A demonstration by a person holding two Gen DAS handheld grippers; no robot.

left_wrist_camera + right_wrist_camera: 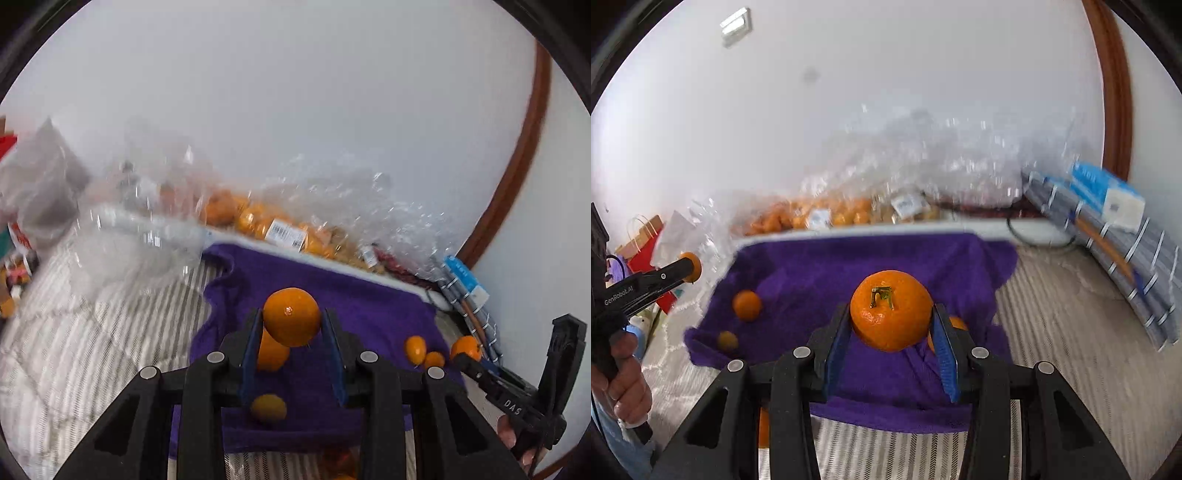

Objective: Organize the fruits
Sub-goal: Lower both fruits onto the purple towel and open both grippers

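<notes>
My left gripper (291,315) is shut on a smooth orange mandarin (291,321), held above a purple towel (369,306). My right gripper (891,312) is shut on a larger mandarin with a green stem (890,314) over the same purple towel (812,266). Loose fruit lies on the towel: a mandarin (747,304), a small kumquat (727,340), another kumquat (268,408) and two small fruits (415,349). The right wrist view has the left gripper (689,267) at far left with its fruit. The right gripper (464,350) appears at the right edge of the left wrist view.
Clear plastic bags of oranges (258,221) (827,216) lie behind the towel along a white wall. A striped grey bundle with a blue-and-white box (1108,236) leans at the right. Pale striped bedding (92,332) surrounds the towel. A hand (628,387) grips the left handle.
</notes>
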